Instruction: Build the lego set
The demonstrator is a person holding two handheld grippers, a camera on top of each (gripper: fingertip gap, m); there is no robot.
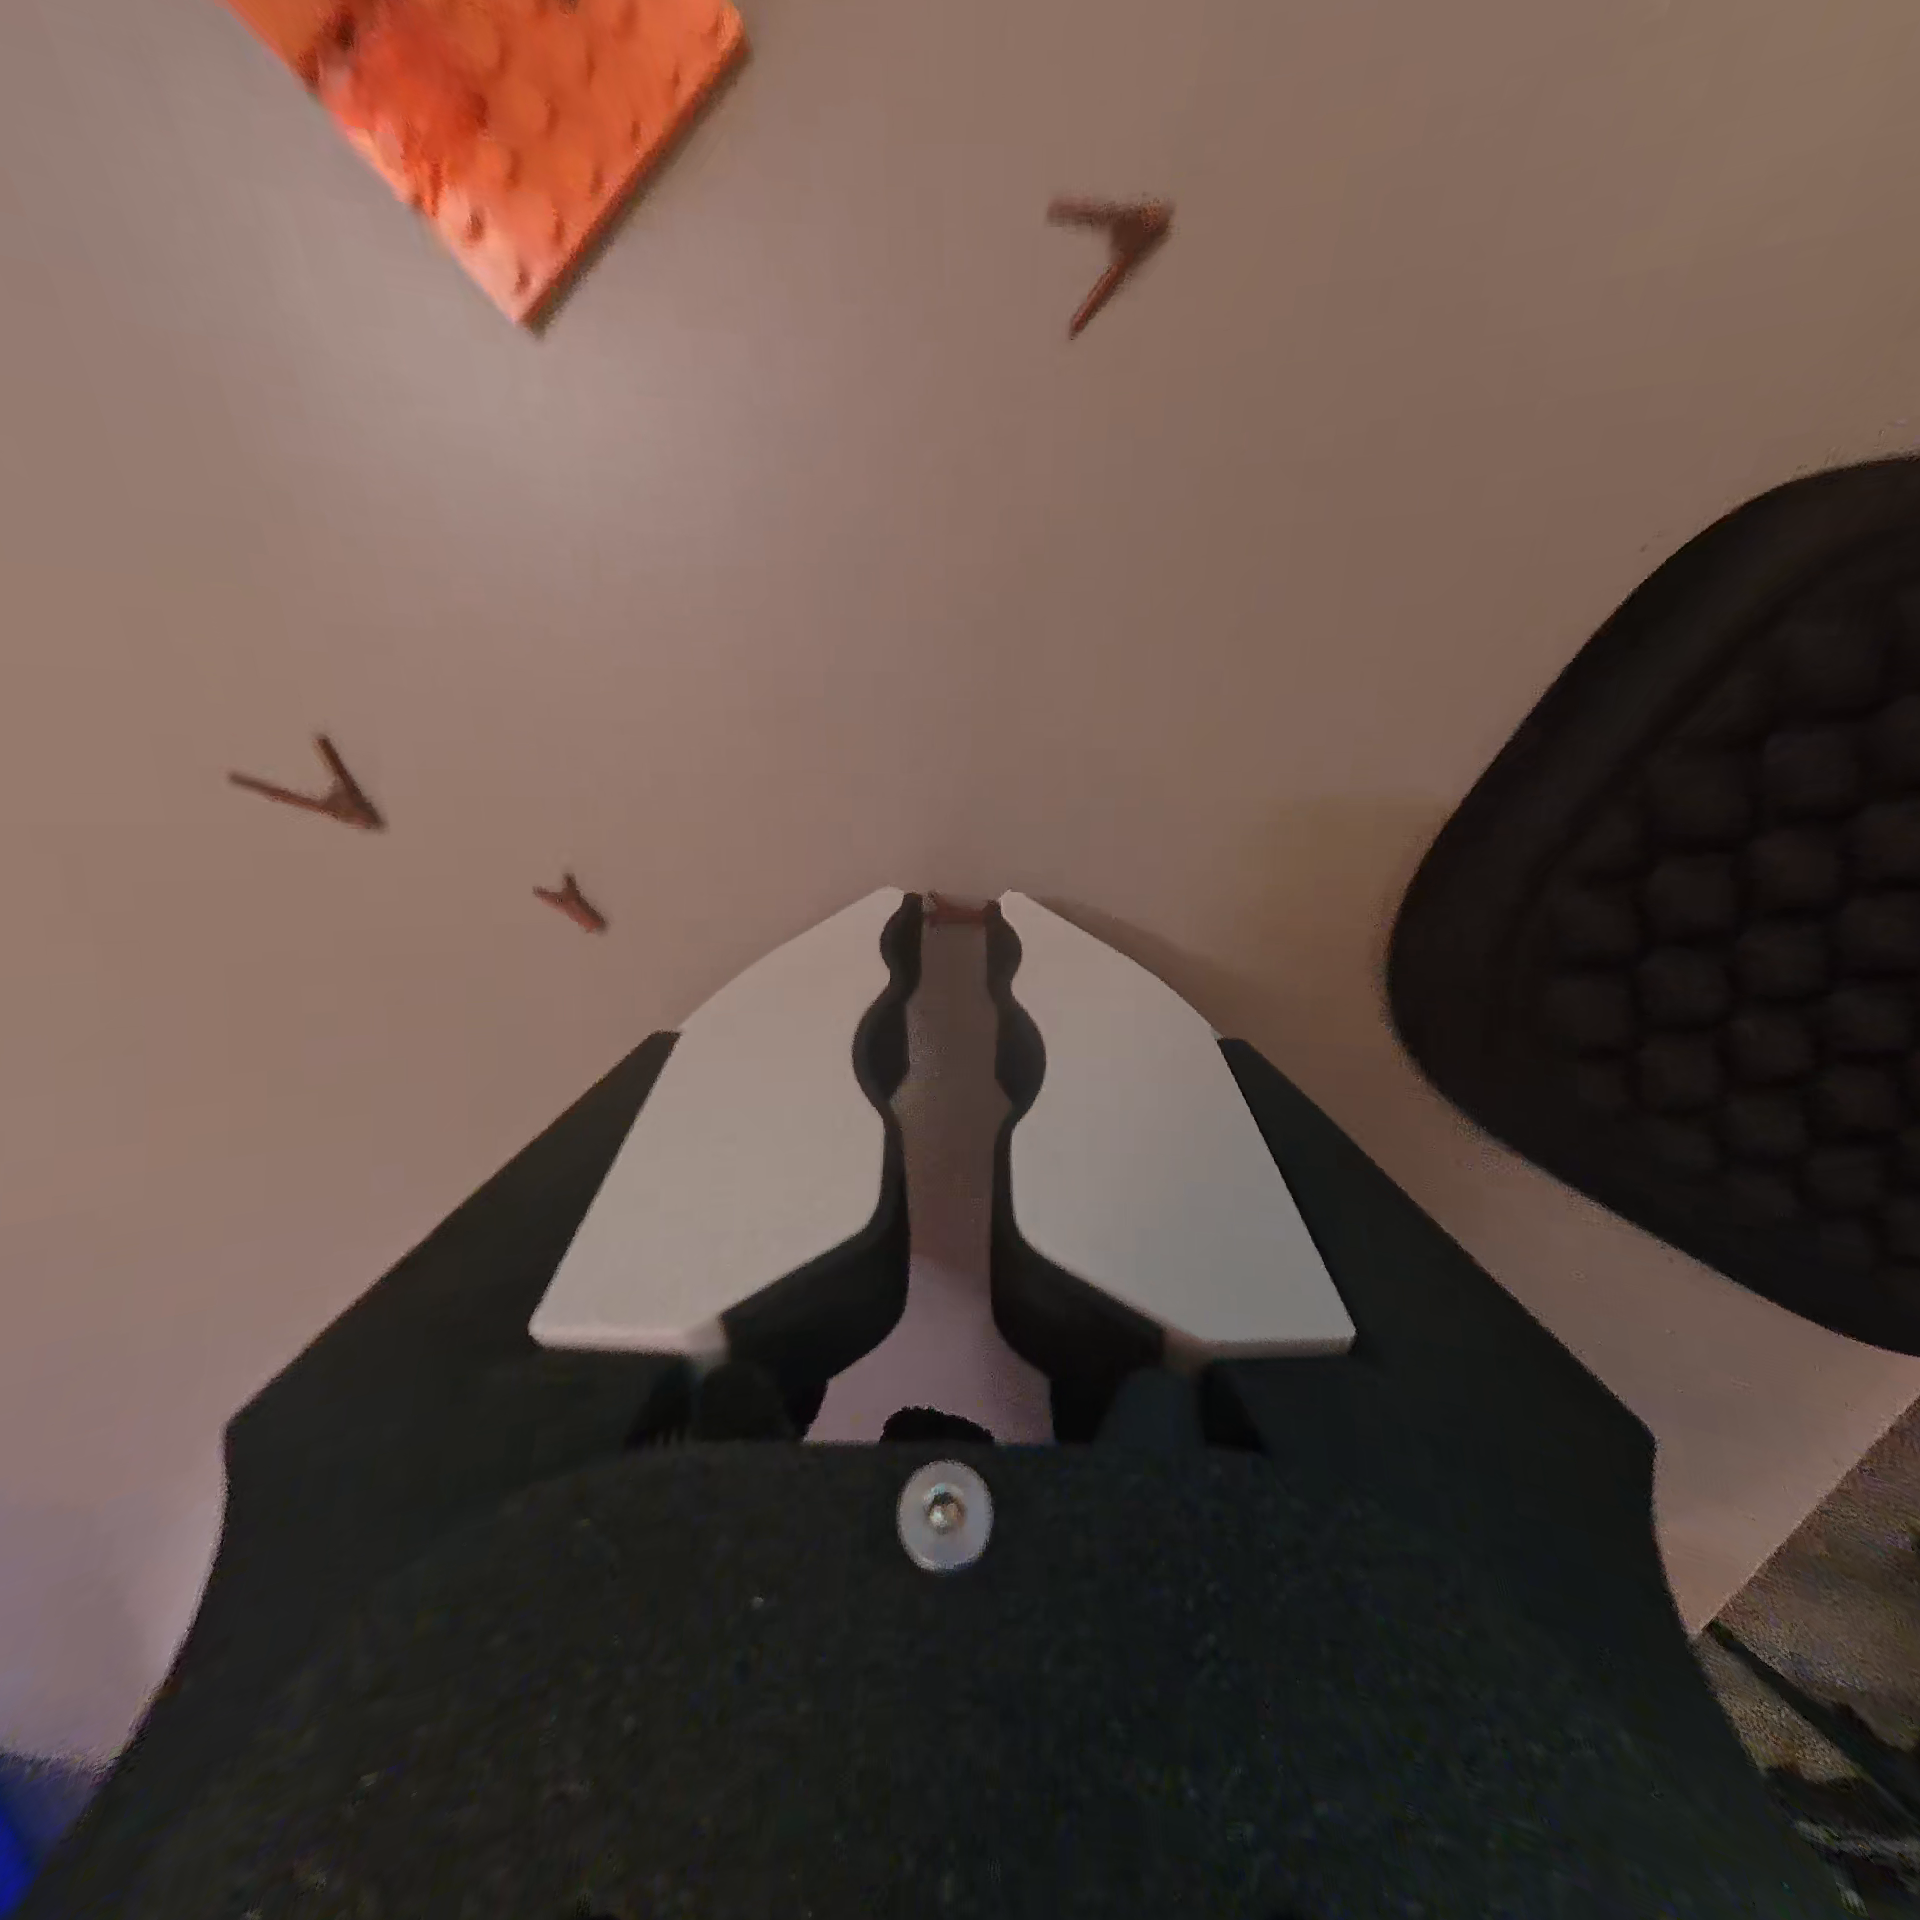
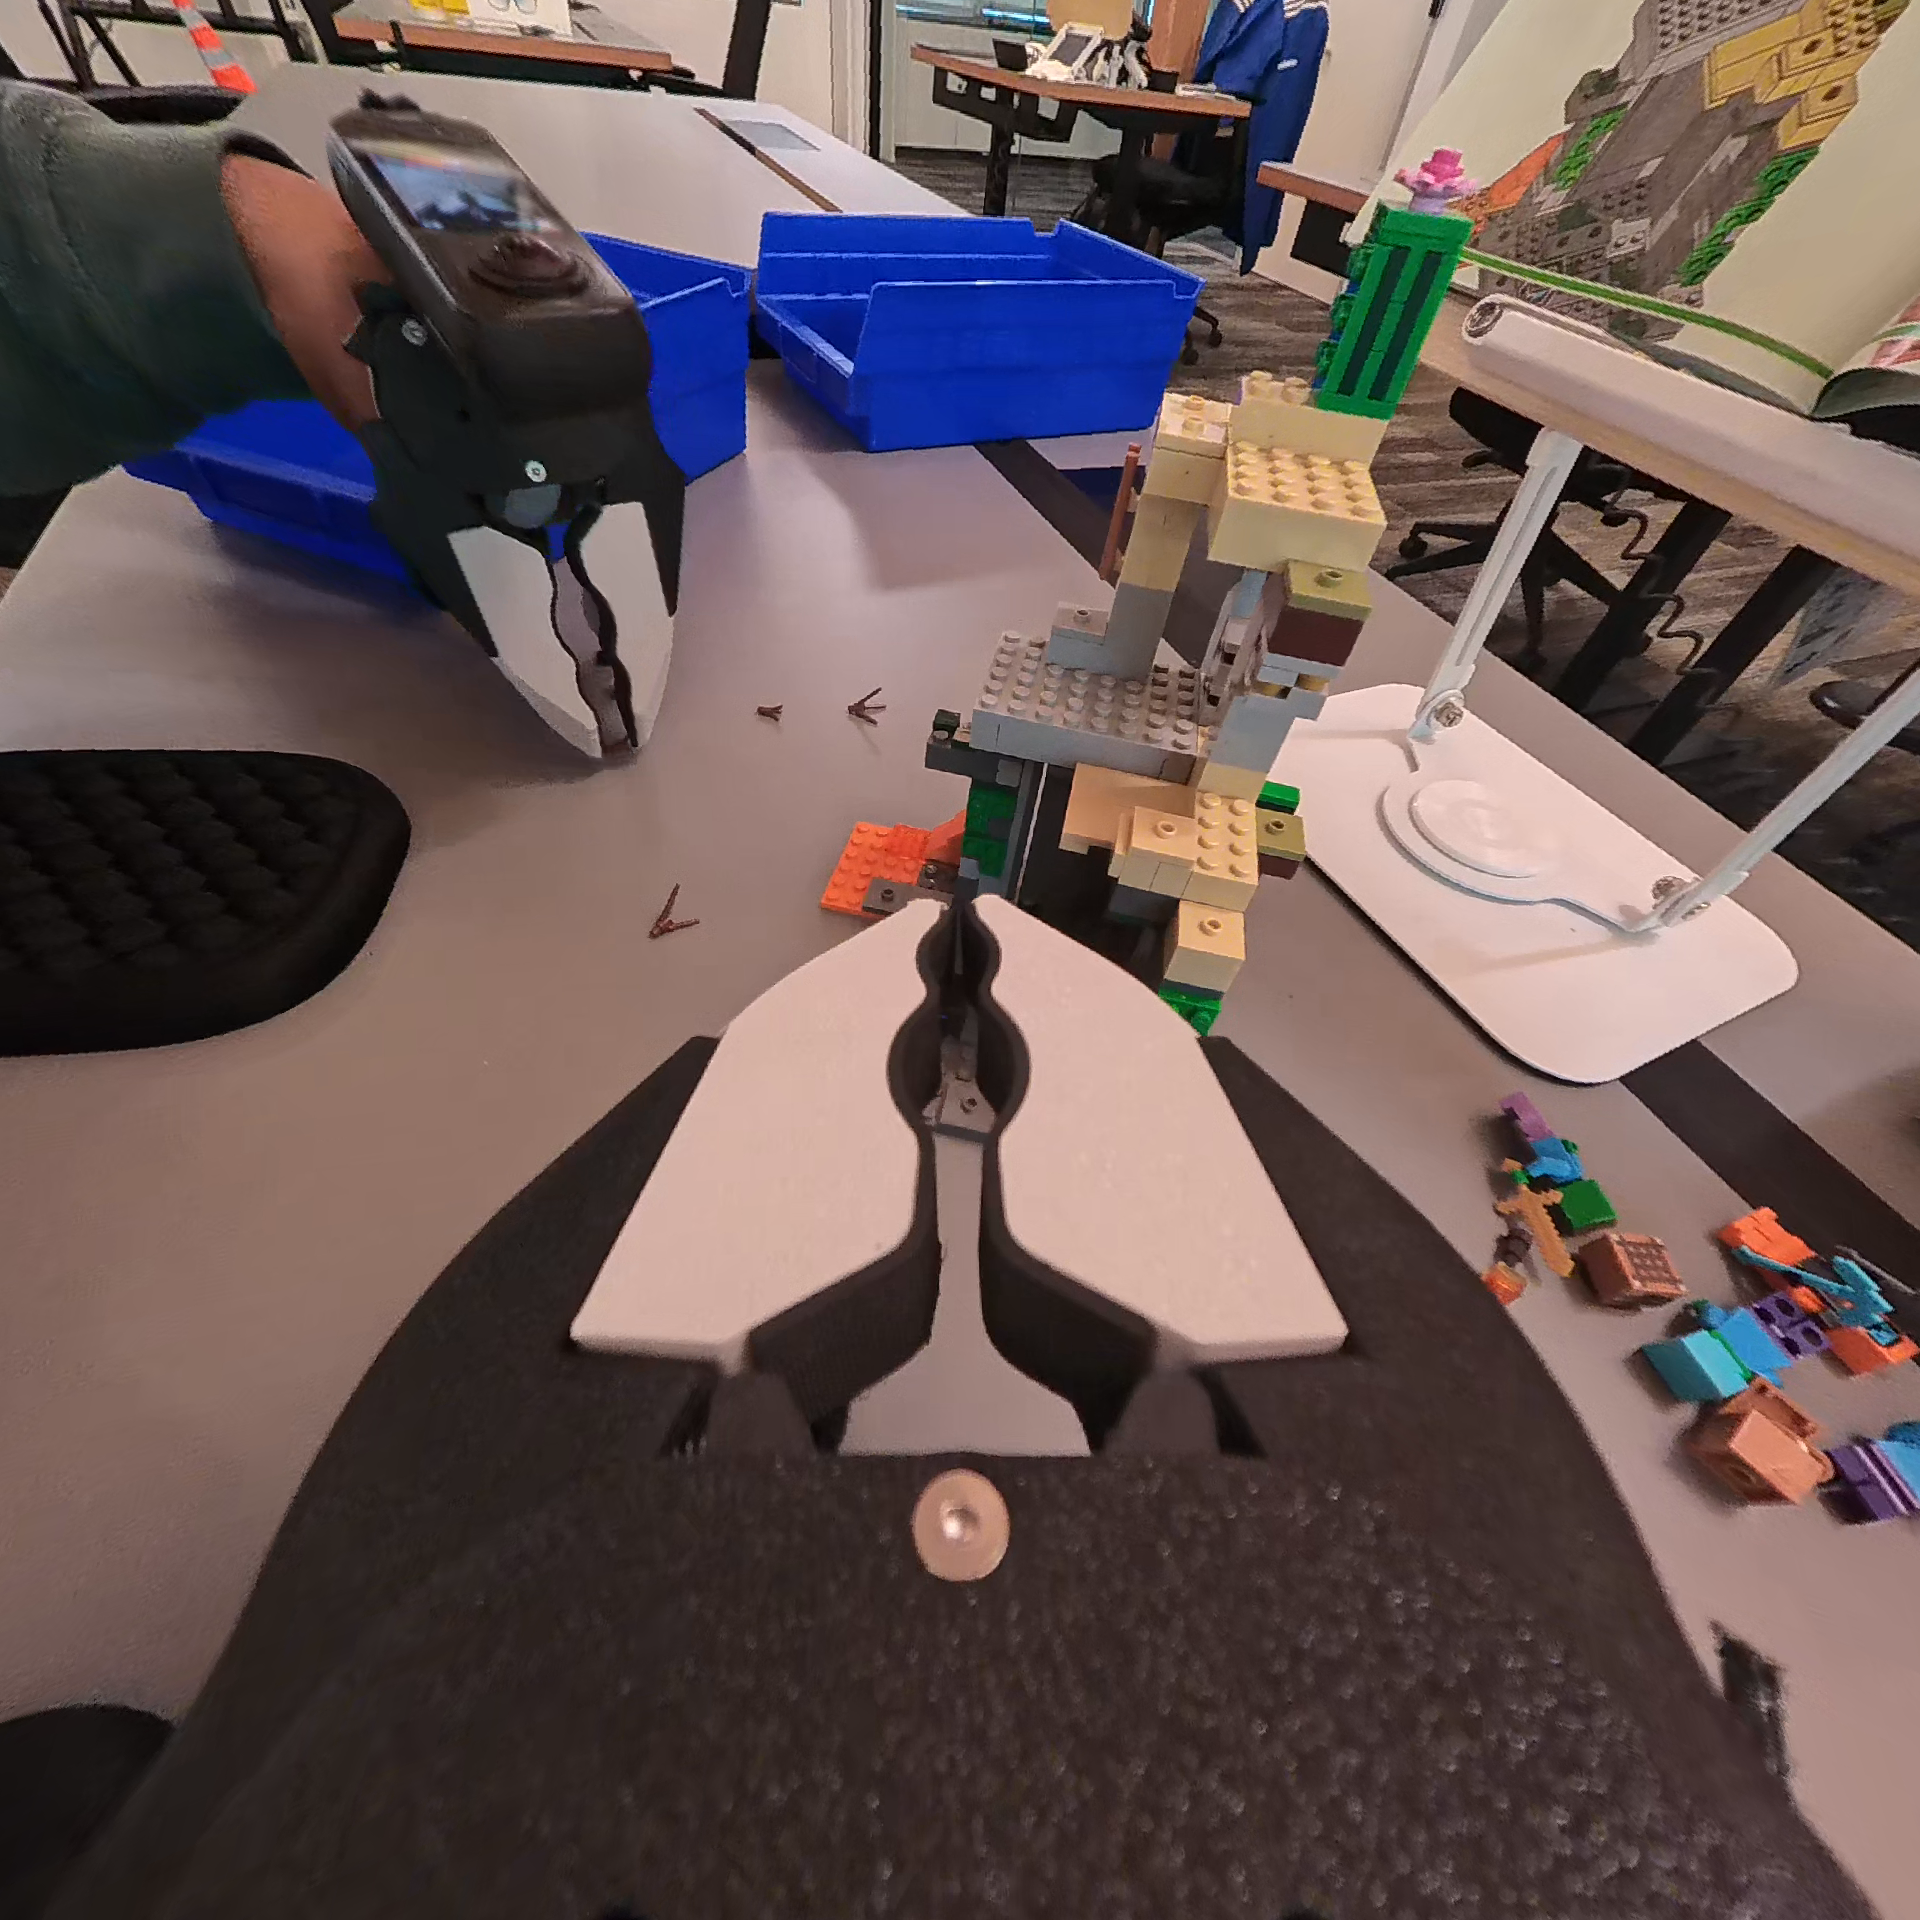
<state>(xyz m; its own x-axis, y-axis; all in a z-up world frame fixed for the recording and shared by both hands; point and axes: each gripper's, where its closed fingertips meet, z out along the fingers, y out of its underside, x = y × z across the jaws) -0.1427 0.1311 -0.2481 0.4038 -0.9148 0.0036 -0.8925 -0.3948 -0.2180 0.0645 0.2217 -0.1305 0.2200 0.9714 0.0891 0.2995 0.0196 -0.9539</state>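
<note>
My left gripper (image 1: 961, 912) points down at the grey table, its tips shut on a small brown twig-shaped piece (image 1: 958, 914). Three more brown twig pieces lie loose, one (image 1: 1117, 244) far ahead, one (image 1: 317, 795) at the left, one (image 1: 571, 902) near my tips. The right wrist view shows this gripper (image 2: 613, 740) touching the table at the left. My right gripper (image 2: 961, 920) is shut on a dark grey plate (image 2: 961, 1101) at the front foot of the tall tan, grey and green lego build (image 2: 1164, 717). The build's orange plate (image 2: 883, 862) sticks out at its base.
A black padded cushion (image 2: 177, 883) lies at the left. Two blue bins (image 2: 966, 322) stand behind. A white lamp base (image 2: 1538, 883) sits right of the build. Several loose coloured pieces (image 2: 1745, 1340) lie at the right. An open instruction booklet (image 2: 1662, 156) is at the upper right. Left tips to right tips: about 25 centimetres.
</note>
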